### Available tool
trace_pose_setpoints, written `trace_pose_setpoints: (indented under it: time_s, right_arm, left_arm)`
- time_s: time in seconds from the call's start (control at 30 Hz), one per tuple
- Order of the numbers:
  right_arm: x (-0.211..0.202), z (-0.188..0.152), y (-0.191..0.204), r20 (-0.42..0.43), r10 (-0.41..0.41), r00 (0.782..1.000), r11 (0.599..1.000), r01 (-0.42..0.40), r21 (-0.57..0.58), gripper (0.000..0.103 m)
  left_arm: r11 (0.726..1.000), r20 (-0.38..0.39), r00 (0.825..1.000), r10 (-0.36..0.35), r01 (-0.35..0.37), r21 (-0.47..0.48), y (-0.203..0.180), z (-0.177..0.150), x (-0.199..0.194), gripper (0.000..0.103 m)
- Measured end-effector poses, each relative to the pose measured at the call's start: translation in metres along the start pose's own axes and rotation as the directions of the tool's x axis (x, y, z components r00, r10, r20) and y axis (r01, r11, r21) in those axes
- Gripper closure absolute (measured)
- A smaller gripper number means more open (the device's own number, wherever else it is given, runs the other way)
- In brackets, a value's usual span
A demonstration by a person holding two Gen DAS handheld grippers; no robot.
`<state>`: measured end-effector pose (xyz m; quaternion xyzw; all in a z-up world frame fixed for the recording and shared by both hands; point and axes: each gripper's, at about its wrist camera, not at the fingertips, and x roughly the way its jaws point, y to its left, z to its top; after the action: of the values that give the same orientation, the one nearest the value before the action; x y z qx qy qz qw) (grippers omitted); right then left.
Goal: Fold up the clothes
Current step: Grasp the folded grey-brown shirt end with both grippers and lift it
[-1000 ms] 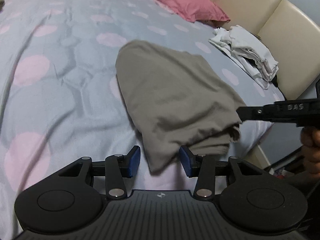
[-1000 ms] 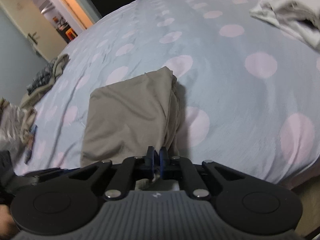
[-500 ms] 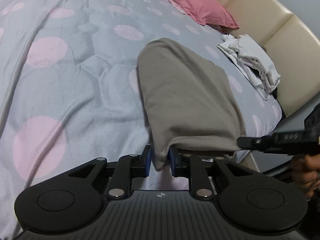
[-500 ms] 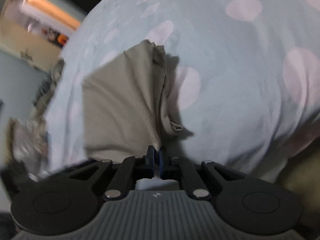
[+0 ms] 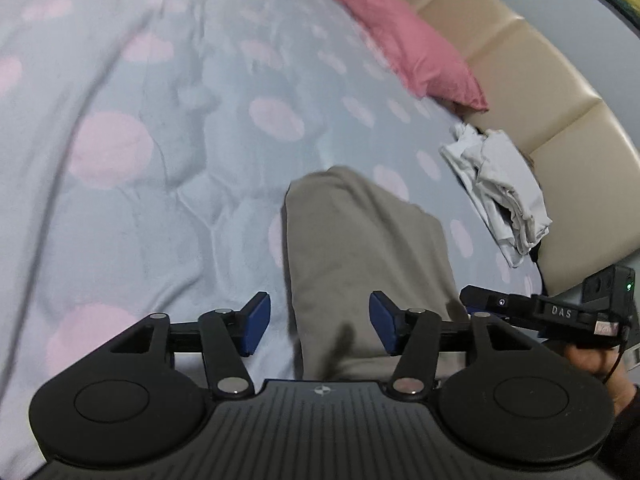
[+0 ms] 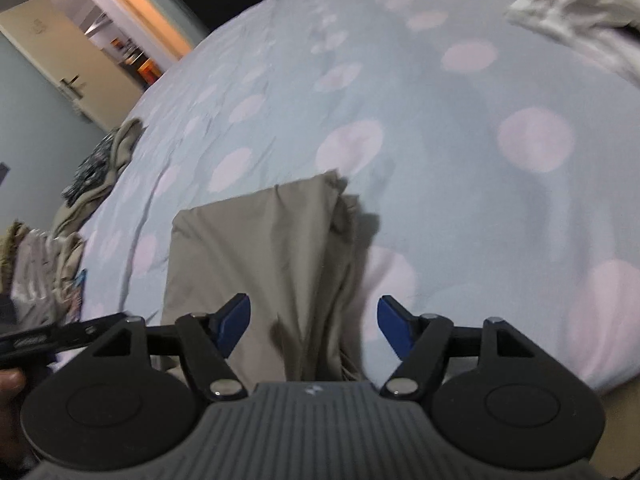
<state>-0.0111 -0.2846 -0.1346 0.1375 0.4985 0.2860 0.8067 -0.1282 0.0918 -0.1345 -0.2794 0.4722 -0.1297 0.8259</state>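
Observation:
A folded grey-brown garment (image 5: 360, 248) lies on the pale blue bedspread with pink dots (image 5: 160, 184), near the bed's front edge. My left gripper (image 5: 320, 320) hovers over its near left corner, jaws opening, pads clear of the cloth that lies between them. In the right wrist view the same garment (image 6: 260, 256) shows with layered edges on its right side. My right gripper (image 6: 314, 320) stands over its near right end, jaws opening wide, the cloth lying loose between the blue pads. The right gripper's finger (image 5: 520, 308) shows at the right of the left wrist view.
A stack of folded white clothes (image 5: 500, 192) sits by the beige padded headboard (image 5: 560, 112), with a pink pillow (image 5: 412, 48) beyond it. A pile of unfolded clothes (image 6: 80, 184) lies at the bed's far left side. An open door (image 6: 64, 68) is behind.
Both grippers were shut on the garment's near edge and have let go; their jaws now stand apart. The garment has settled flat on the bed, and both cameras have drawn back a little.

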Motion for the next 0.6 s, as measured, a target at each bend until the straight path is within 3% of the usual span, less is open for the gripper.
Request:
trace_pose_setpoints:
  time_s: [0.17, 0.43, 0.6]
  right_arm:
    - [0.022, 0.009, -0.008, -0.069, 0.046, 0.997, 0.998, -0.049, -0.047, 0.03]
    - [0.044, 0.015, -0.02, -0.088, 0.118, 0.989, 0.993, -0.12, -0.011, 0.031]
    - [0.054, 0.02, -0.033, -0.094, 0.188, 0.978, 0.982, -0.184, 0.046, 0.027]
  left_arm:
    - [0.999, -0.064, 0.997, -0.039, 0.037, -0.021, 0.012, 0.008, 0.03, 0.05]
    - [0.993, -0.036, 0.993, -0.116, 0.115, -0.031, 0.012, 0.017, 0.04, 0.043]
    - [0.992, -0.056, 0.99, -0.126, 0.126, -0.012, 0.011, 0.021, 0.052, 0.038]
